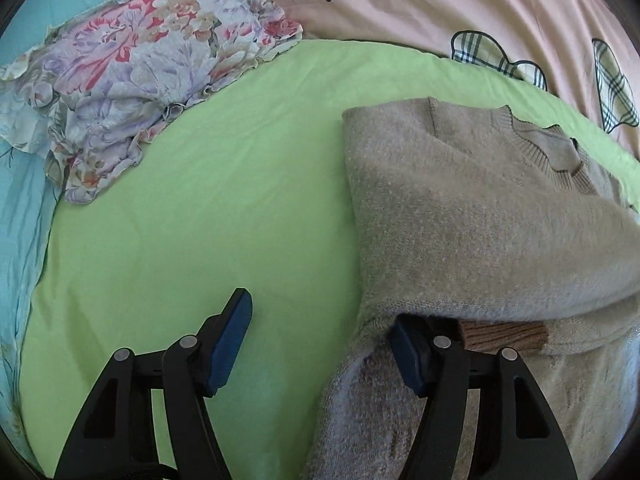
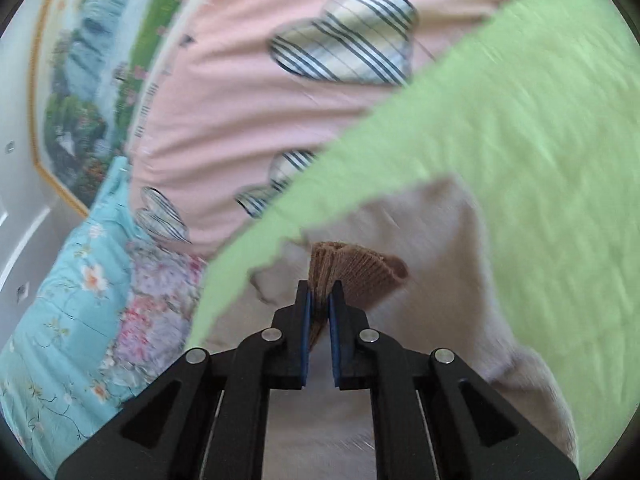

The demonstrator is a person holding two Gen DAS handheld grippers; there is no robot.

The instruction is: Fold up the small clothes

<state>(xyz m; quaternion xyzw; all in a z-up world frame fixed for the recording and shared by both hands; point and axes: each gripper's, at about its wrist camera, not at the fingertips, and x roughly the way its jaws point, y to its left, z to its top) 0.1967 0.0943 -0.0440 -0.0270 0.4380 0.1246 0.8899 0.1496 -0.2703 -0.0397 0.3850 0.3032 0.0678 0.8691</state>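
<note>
A green sheet overlies a pink heart-patched quilt and blue floral bedding.

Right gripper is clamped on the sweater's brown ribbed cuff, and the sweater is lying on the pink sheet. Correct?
Not quite. The right gripper does clamp the brown ribbed cuff, but the sweater lies on the green sheet, as the left wrist view shows. The pink sheet lies beyond it.
</note>
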